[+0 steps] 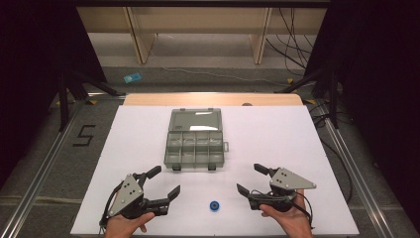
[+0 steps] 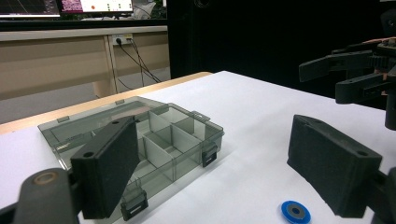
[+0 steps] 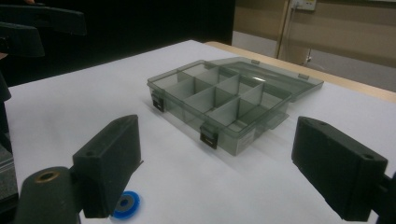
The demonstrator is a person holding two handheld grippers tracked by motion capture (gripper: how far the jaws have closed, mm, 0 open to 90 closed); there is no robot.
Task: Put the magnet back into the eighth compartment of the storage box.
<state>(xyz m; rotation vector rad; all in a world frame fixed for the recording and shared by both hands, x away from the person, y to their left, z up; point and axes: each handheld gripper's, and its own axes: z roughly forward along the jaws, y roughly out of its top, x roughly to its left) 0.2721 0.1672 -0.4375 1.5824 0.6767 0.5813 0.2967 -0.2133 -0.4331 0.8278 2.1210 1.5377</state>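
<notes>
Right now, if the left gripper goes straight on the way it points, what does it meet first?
Probably nothing at once: the left gripper points between the compartment box and the blue disc; farther on is the right gripper, though depth is unclear.

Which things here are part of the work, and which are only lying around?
Part of the work:
- blue ring on the white table
- open compartment box
- left hand-held gripper, open
- right hand-held gripper, open

Lying about:
- blue card on the floor
- cables on the floor
</notes>
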